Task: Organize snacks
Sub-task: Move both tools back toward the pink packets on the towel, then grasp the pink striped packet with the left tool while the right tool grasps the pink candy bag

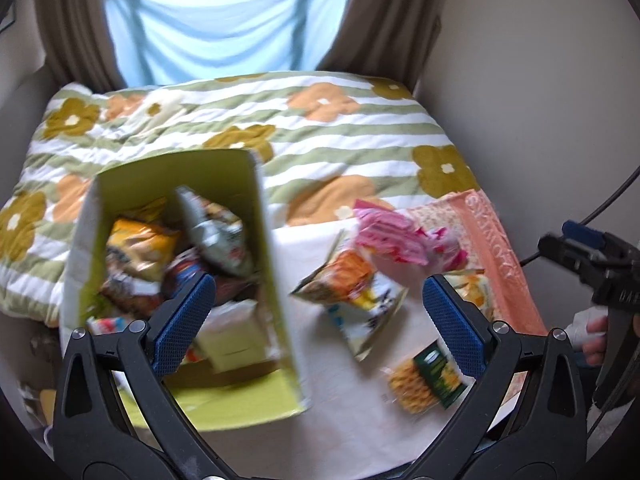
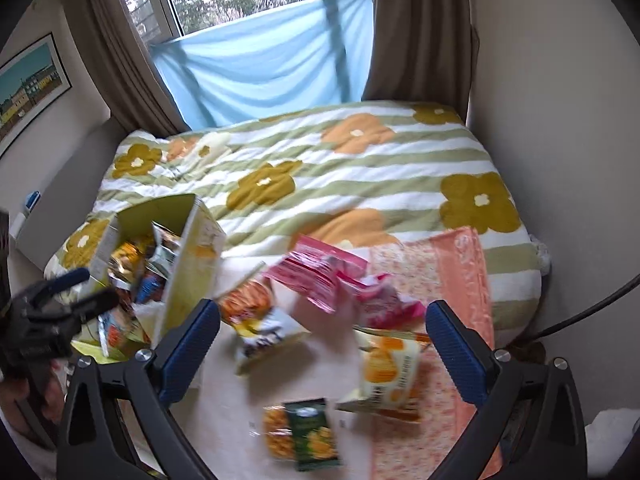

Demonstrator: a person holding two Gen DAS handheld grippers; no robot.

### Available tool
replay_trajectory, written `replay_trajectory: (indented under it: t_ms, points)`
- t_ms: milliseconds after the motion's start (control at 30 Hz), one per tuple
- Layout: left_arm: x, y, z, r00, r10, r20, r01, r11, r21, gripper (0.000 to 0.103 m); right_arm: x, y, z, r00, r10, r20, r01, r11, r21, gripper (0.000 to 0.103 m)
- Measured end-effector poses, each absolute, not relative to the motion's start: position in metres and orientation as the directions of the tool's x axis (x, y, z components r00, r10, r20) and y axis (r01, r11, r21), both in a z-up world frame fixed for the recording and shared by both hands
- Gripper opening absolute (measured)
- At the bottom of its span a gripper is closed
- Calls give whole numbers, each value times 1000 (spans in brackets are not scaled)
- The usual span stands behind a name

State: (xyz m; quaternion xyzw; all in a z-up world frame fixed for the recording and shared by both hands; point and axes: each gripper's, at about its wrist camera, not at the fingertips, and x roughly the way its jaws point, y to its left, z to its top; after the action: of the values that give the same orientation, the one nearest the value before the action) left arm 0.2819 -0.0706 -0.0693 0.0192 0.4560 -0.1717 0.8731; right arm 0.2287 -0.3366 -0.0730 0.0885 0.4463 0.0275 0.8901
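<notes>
An open green cardboard box [image 1: 272, 280] stands on the left and holds several snack bags. To its right, loose on a pale sheet, lie an orange-and-white bag [image 1: 356, 292], pink packets [image 1: 392, 236] and a green-and-yellow cracker pack [image 1: 428, 380]. My left gripper [image 1: 318, 312] hangs open above the box's right wall, with nothing between its fingers. In the right wrist view, the right gripper [image 2: 320, 344] is open and empty over the orange-and-white bag [image 2: 260, 320], the pink packets [image 2: 320, 276], a yellow-and-white bag [image 2: 388, 372] and the cracker pack [image 2: 304, 432]. The box [image 2: 188, 264] stands to its left.
A flowered, green-striped quilt [image 1: 320, 136] covers the bed behind the snacks. A peach towel [image 2: 460, 280] lies at the right. Brown curtains [image 2: 416, 32] and a blue cloth [image 2: 264, 60] hang at the window. Walls close in on both sides, and a dark cable [image 2: 592, 308] runs along the right one.
</notes>
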Motion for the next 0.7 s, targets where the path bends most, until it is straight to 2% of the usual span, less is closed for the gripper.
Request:
replay_trajectory:
  t_ms: [233,400,700]
  points:
    - [332,-148,-89,463,-265,-846,363,927,-92,103,248,-377,-113,487,121,-865,8,990,143,102]
    - [378,-201,-132,363,-220,-905,376,924,-74,103,269,-394,-147,435,133,-891,-29,991,134,102]
    - [431,-253,-213,212,-116,-971,398,917,-22,103,316,-393,-205,348,186,-919,-148,979,142,102]
